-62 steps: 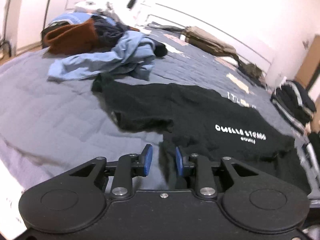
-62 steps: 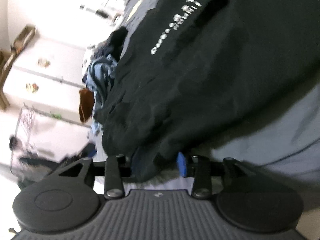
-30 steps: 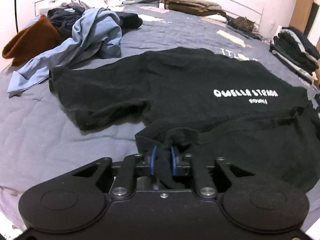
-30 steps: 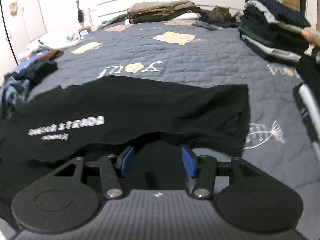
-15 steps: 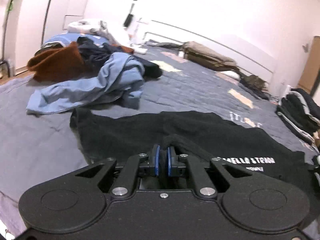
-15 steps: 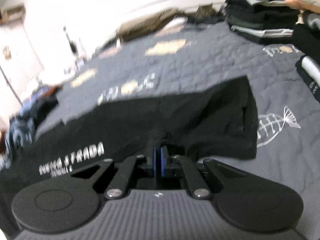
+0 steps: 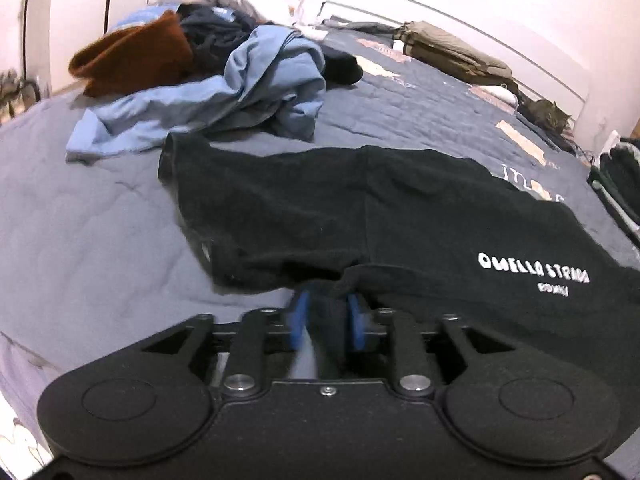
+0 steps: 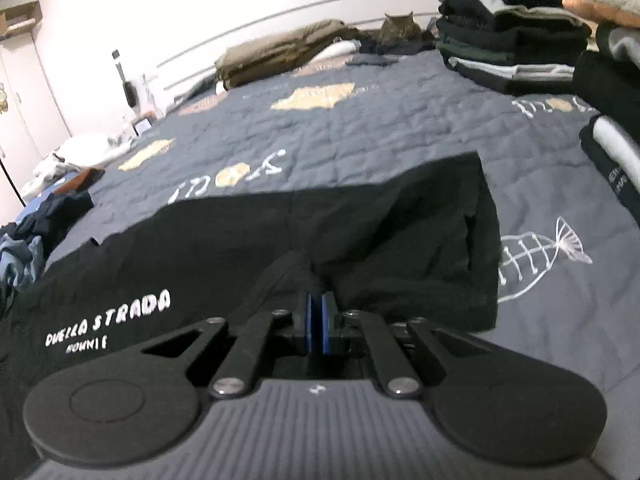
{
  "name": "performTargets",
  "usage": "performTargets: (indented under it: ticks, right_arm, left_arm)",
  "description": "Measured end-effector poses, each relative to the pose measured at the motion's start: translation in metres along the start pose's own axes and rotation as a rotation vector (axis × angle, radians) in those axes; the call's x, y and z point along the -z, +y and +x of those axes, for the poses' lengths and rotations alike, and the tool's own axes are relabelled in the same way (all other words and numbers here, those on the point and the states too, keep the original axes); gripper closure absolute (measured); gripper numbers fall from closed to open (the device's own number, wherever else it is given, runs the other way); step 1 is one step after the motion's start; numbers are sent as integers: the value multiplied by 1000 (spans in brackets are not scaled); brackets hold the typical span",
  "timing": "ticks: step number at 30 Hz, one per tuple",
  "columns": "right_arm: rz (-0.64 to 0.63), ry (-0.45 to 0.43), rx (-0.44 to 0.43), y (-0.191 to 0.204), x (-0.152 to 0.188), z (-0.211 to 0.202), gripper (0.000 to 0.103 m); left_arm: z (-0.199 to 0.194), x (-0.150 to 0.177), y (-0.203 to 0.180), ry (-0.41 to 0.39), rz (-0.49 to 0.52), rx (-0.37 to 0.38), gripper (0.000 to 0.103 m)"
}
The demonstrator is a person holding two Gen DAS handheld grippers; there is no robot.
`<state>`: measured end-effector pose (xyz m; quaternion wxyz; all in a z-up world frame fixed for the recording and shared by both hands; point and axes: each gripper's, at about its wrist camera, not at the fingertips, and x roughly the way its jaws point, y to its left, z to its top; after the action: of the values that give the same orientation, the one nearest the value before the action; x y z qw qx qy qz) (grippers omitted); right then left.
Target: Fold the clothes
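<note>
A black T-shirt (image 7: 400, 208) with white lettering lies spread on the grey quilted bed (image 7: 80, 240). My left gripper (image 7: 327, 318) is at the shirt's near edge below one sleeve. Its jaws are opening; a fold of black cloth still hangs between the blue pads (image 7: 298, 316), with a gap showing beside it. In the right wrist view the same black T-shirt (image 8: 320, 220) stretches toward its hem at the right. My right gripper (image 8: 317, 320) is shut on a pinched ridge of the shirt's near edge, the blue pads almost together.
A heap of unfolded clothes, with a light blue garment (image 7: 248, 92) and a brown one (image 7: 132, 56), lies beyond the shirt on the left. Folded stacks (image 8: 508, 36) stand at the bed's right side. A cat (image 8: 400, 28) and olive bedding (image 8: 280, 56) are at the headboard.
The left pads, tight on the shirt fold half a second ago, now stand apart around it. The right gripper, open a second ago, has closed on the shirt edge and stays shut.
</note>
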<state>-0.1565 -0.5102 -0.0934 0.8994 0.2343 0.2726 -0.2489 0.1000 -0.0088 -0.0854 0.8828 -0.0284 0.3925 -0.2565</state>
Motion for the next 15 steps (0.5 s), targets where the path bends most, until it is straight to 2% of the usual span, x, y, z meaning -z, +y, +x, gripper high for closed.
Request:
performTargets:
  ticks: [3,7,9,11,15]
  right_arm:
    - [12,21,-26,2,-1,-4,94]
    - [21,25,-21,5,-5,-19,86]
    - [16,4,-22,9,-6,-26,80]
    - [0,-15,-33,17,-6,-33,73]
    - [-60,-19,-121,49,1,-40,65]
  left_arm:
    - [-9,-6,4,-42,-19,-28,60]
    - [-20,-12,30,-102,-171,-56,59]
    - [-20,-12,46,-104,-285,-43,59]
    - [-16,-12,56,-98,-365,4,59]
    - [-10,-9,68,-96,-504,63,57]
